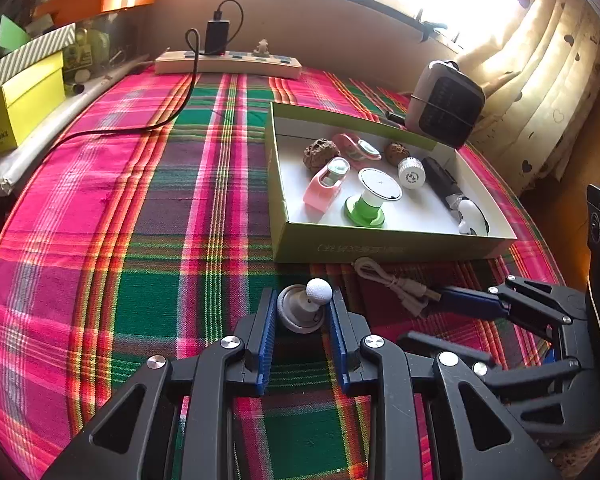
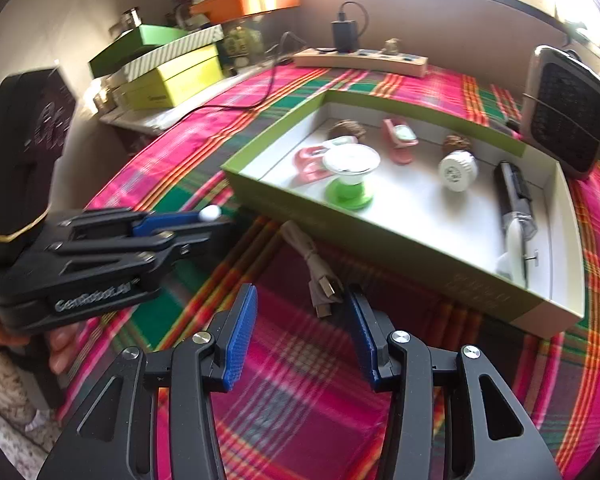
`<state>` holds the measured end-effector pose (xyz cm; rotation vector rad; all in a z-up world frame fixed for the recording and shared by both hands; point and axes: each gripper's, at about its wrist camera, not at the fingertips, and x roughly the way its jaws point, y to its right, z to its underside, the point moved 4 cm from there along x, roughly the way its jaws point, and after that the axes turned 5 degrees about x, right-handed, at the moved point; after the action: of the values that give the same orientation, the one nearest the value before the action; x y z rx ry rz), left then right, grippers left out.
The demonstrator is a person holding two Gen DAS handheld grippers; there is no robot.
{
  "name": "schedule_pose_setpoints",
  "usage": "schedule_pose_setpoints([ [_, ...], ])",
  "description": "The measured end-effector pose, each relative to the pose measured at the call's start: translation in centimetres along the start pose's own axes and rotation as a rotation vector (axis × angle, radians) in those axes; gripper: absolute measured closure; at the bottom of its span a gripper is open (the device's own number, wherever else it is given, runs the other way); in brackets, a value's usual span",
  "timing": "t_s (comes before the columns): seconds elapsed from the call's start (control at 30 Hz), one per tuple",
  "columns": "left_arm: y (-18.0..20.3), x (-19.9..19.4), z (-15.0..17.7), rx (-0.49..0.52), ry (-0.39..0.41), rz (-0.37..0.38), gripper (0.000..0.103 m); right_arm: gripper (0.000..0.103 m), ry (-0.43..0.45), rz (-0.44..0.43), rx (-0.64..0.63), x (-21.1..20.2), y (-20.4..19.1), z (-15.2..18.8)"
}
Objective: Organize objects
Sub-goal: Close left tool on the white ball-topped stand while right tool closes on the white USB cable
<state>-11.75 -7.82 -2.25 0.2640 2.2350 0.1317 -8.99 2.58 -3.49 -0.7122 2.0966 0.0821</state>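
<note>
My left gripper [image 1: 302, 314] is shut on a small grey round knob with a white ball [image 1: 305, 304], held just above the plaid cloth. The same ball [image 2: 210, 213] shows at that gripper's tip [image 2: 204, 222] in the right wrist view. My right gripper [image 2: 300, 300] is open and low over the cloth. The plug of a beige USB cable [image 2: 320, 280] lies between its fingers, nearer the right pad. That cable [image 1: 392, 284] lies in front of a shallow green box [image 1: 380, 247], which holds pink holders [image 1: 326, 186], a green-based stand [image 1: 370, 200], brown lumps and other small items.
A grey heater [image 1: 446, 104] stands behind the box [image 2: 340, 220]. A power strip [image 1: 228, 63] with a black charger and cord runs along the back. Yellow and green boxes [image 1: 20, 108] are stacked at the left. Curtains hang at the right.
</note>
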Motion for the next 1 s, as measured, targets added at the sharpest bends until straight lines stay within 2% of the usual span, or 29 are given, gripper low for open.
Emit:
schedule_pose_setpoints([
  [0.17,0.0,0.0,0.0,0.004,-0.002,0.004,0.080,0.057,-0.001,-0.014,-0.024,-0.1,-0.6,0.1],
  [0.37,-0.1,0.0,0.0,0.004,-0.001,0.003,0.080,0.057,0.014,0.075,-0.025,0.4,0.1,-0.7],
  [0.83,-0.1,0.0,-0.1,0.012,0.001,-0.004,0.080,0.057,0.010,0.100,-0.054,1.5,-0.7,-1.2],
  [1.0,0.1,0.0,-0.2,0.011,0.002,-0.004,0.080,0.071,0.019,0.127,-0.056,1.4,-0.6,-1.2],
])
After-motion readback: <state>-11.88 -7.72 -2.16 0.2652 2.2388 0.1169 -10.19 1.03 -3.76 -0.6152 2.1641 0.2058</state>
